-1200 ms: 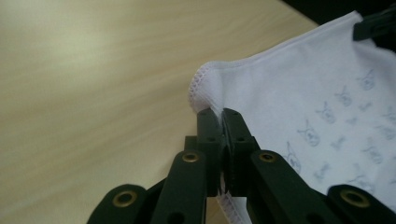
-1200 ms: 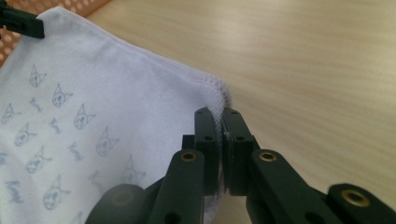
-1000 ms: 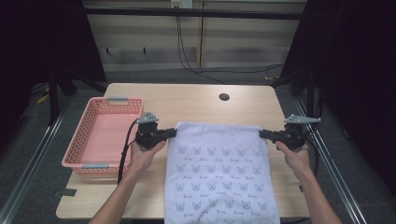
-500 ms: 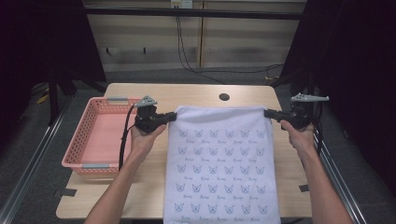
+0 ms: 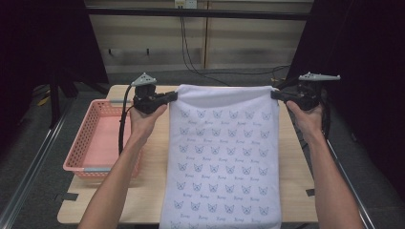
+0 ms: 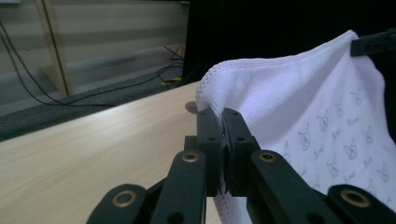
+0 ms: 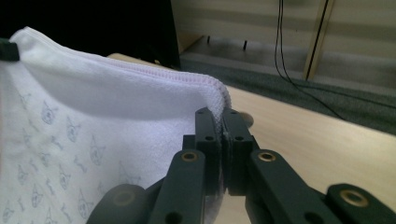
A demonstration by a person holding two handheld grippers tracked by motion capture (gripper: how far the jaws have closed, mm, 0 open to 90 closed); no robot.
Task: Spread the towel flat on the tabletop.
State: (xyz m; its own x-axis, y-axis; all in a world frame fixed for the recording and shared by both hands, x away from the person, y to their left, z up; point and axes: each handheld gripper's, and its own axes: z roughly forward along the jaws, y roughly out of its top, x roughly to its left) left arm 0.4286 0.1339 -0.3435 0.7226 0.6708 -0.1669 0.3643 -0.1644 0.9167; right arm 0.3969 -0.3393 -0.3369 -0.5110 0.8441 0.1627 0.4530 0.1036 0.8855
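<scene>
A white terry towel printed with small grey animal faces (image 5: 223,152) hangs stretched between the two grippers above the light wooden tabletop (image 5: 153,176). Its top hem runs nearly level from one gripper to the other, and the cloth falls from there toward the person, its lower part draping over the near edge of the tabletop.

The left gripper (image 5: 174,95) points inward toward the towel's upper left corner. In the left gripper view its black jaws are pressed together with the stitched corner of the towel (image 6: 299,107) pinched between them; the hem rises just above the jaw tips and the cloth spreads away to the right.

The right gripper (image 5: 274,94) points inward from the other side and has the upper right corner. In the right gripper view its jaws are likewise clamped close on the pink-stitched hem of the towel (image 7: 93,121), with the cloth spreading off to the left.

A pink plastic lattice basket (image 5: 95,138) stands on the left part of the tabletop, just beside the left forearm and apart from the towel.
</scene>
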